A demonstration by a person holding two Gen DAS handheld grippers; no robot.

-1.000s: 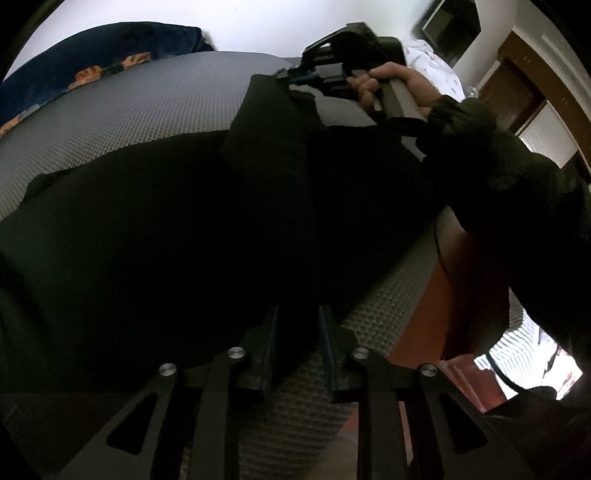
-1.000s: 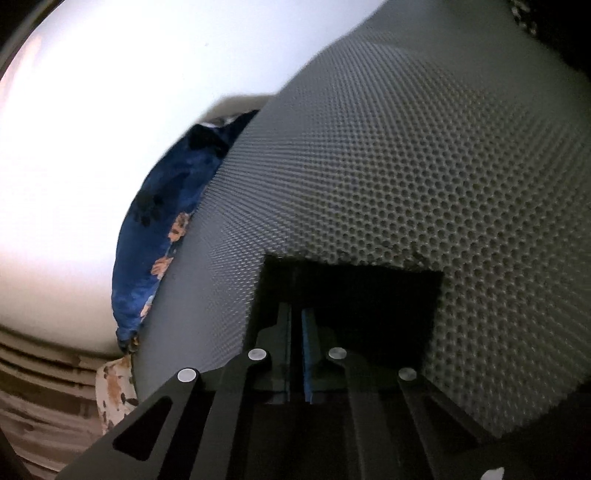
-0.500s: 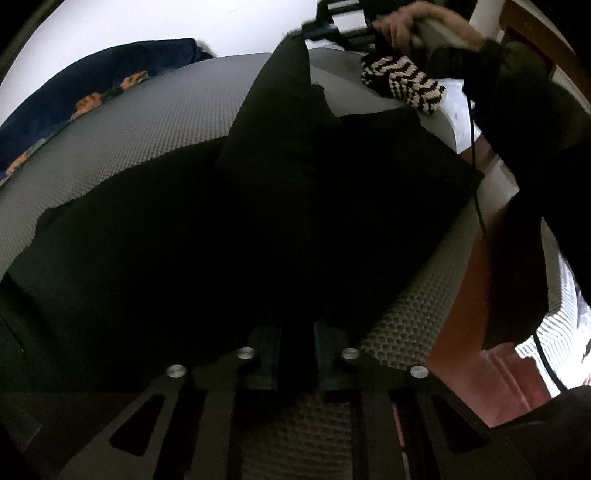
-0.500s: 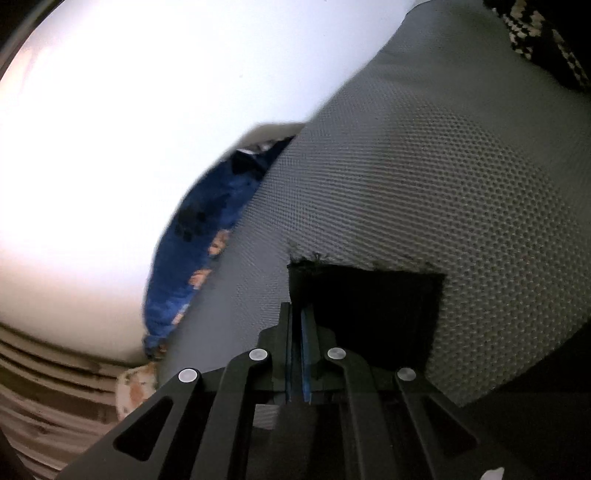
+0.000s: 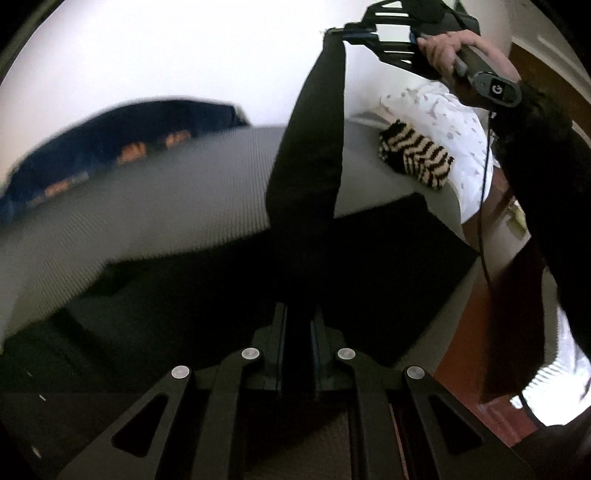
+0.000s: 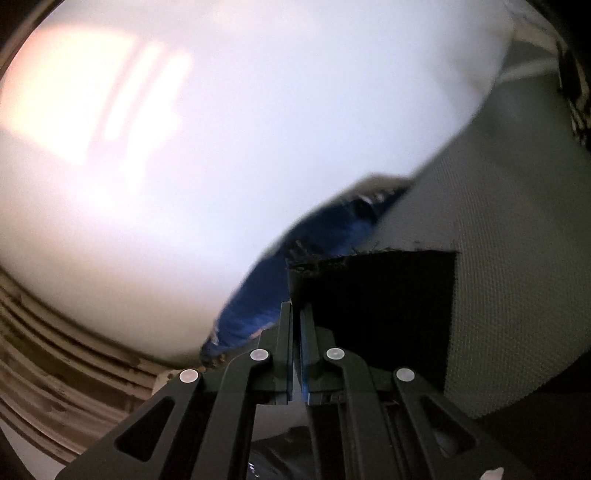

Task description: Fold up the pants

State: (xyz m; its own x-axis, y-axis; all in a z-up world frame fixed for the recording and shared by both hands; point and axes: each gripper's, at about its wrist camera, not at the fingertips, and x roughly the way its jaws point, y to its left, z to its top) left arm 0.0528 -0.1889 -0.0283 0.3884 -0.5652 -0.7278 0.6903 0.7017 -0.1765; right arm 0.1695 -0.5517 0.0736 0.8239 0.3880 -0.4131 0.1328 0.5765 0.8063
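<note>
Both my hands have gone up in the last second, and the black pants came up with them. My right gripper is now high in the air, squeezed tight on one end of the pants. A long strip of black cloth hangs from it like a ribbon, down toward my left gripper. A second ago that end was low, close to the bed.

My left gripper had a gap between its fingers a second ago. Now the jaws have come together on a fold of the black cloth near me. The rest of the pants lies spread out flat on the bed below.

I think this means I have both ends, so I can carry the top end over and lay it down to make a fold. That fold is not done yet.

The bed has a grey bumpy cover. A dark blue blanket with orange flowers sits at the far side. A black and cream striped knit thing lies near a white pillow. The wall behind is plain white.
</note>
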